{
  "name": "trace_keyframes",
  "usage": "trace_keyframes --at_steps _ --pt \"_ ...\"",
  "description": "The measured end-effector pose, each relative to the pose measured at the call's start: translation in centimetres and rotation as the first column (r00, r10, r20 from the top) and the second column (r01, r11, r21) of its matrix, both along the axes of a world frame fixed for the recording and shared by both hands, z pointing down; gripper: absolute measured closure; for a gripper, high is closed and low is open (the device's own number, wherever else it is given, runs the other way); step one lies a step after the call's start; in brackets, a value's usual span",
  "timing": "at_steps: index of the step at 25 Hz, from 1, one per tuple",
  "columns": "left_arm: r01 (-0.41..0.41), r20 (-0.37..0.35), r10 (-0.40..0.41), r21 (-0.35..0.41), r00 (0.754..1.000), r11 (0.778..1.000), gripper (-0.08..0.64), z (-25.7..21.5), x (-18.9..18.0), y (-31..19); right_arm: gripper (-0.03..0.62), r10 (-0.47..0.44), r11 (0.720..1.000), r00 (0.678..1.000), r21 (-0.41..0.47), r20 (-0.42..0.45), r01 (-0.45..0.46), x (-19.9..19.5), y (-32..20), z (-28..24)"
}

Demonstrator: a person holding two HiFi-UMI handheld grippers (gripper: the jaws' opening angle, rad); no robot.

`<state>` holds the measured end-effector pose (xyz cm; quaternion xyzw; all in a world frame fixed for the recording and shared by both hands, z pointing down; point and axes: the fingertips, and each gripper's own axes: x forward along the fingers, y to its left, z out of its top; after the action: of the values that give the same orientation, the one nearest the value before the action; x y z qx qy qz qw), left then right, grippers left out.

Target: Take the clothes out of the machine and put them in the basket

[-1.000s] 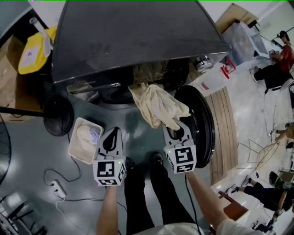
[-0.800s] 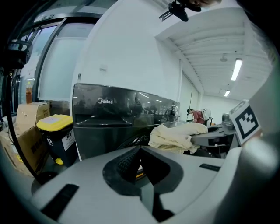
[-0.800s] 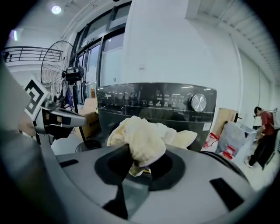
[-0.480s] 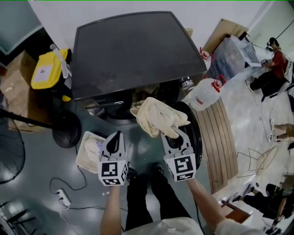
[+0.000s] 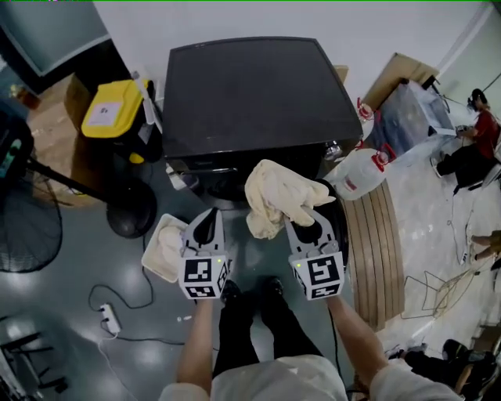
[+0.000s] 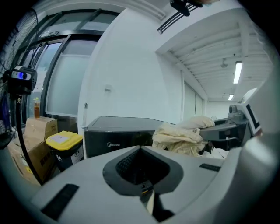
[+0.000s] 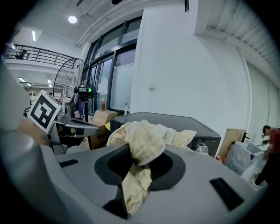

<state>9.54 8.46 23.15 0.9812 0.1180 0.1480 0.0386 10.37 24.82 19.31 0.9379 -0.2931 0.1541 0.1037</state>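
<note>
Grey floor, white wall, fan L, wood pallet R.

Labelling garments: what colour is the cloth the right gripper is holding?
Pale cream-yellow cloth, plain with no pattern; it shows best in the right gripper view.

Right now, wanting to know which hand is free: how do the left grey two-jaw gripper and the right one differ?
The right gripper clamps a crumpled cream cloth; the left gripper has its jaws together, empty. In the head view the left gripper overlaps the white basket; the right gripper lies clear of it. Both point toward the black washing machine.
</note>
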Motion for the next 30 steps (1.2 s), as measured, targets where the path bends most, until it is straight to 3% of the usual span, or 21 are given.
trace_keyframes --at_steps 7,11,19,26,30 --pt "0.124 0.014 -0.124 -0.002 0.992 0.992 0.541 0.5 -3.0 -5.8 0.489 -0.162 0.986 0.986 -0.021 0.043 0.163 -2.7 -6.5 2.1" --pt "0.277 0.048 -0.277 0.006 0.960 0.961 0.541 2.2 -7.2 -12.6 0.489 -0.318 0.948 0.946 -0.002 0.068 0.319 -4.9 -13.7 3.6" --pt "0.512 0.071 -0.512 0.023 0.856 0.859 0.541 4.8 -17.0 -23.1 0.489 -0.541 0.840 0.838 0.012 0.076 0.542 -9.9 -25.6 5.8" --pt "0.687 0.102 -0.687 0.041 0.719 0.725 0.541 7.1 -26.6 -30.5 0.489 -0.683 0.729 0.725 0.022 0.093 0.684 -13.8 -36.4 8.0" --pt "0.747 0.128 -0.744 0.038 0.656 0.664 0.541 8.9 -31.2 -33.4 0.489 -0.730 0.682 0.677 0.025 0.096 0.731 -16.2 -41.8 9.5"
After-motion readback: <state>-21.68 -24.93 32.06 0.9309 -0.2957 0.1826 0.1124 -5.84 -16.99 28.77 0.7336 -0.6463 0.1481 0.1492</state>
